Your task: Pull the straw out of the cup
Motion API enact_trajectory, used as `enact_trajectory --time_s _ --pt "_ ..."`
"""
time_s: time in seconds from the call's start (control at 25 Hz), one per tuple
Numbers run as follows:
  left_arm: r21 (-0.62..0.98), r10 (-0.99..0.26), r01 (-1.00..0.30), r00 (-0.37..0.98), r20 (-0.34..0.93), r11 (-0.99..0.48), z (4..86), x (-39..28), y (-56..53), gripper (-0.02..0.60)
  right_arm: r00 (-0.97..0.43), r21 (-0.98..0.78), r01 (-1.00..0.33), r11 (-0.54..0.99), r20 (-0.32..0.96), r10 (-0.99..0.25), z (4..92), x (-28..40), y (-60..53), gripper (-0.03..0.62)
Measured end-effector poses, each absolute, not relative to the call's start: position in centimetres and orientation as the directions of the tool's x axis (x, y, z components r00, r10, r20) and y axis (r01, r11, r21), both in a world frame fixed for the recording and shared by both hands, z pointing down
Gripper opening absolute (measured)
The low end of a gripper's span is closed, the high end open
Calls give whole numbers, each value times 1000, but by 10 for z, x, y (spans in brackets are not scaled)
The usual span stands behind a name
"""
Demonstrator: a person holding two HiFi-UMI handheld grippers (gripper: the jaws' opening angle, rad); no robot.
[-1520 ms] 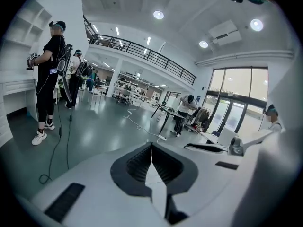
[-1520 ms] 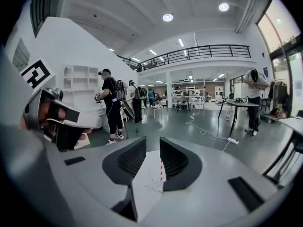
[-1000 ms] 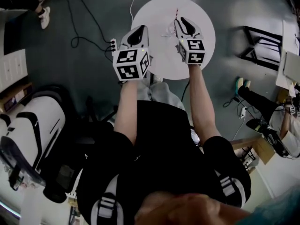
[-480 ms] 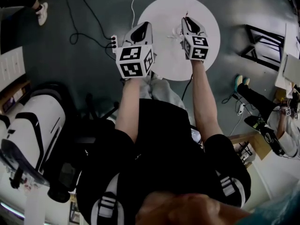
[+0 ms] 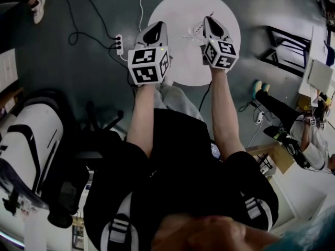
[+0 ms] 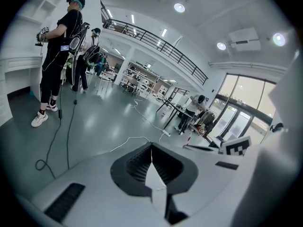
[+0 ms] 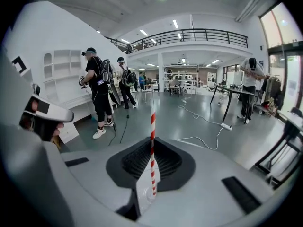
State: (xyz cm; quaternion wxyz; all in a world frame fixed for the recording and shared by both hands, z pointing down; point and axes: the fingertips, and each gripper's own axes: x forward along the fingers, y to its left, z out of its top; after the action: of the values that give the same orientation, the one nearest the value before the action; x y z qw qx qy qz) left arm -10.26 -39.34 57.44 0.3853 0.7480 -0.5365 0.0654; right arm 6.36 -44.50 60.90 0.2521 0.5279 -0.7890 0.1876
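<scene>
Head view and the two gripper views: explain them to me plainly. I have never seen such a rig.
There is no robot here. A person wears a camera on the head and holds a two-jaw gripper in each hand. The head view looks steeply down onto a round white table, where a clear cup stands. Each of the other two pictures comes from a camera riding on one gripper, looking along its jaws. The left gripper is shut with nothing in it. The right gripper is shut on a red-and-white straw, which stands upright between its jaws. The patterned cubes are parts of the grippers.
</scene>
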Motion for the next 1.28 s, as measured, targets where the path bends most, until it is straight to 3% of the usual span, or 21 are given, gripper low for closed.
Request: enact_trajectory --time_s 0.56,1.28 --pt "475 -818 -867 380 431 -153 530 -73 -334 9 -366 -36 -928 370 268 -891 454 70 -382 34" --pt "237 -935 -936 305 180 -260 377 -21 -170 9 -495 -59 -868 492 42 -868 353 113 -205 34"
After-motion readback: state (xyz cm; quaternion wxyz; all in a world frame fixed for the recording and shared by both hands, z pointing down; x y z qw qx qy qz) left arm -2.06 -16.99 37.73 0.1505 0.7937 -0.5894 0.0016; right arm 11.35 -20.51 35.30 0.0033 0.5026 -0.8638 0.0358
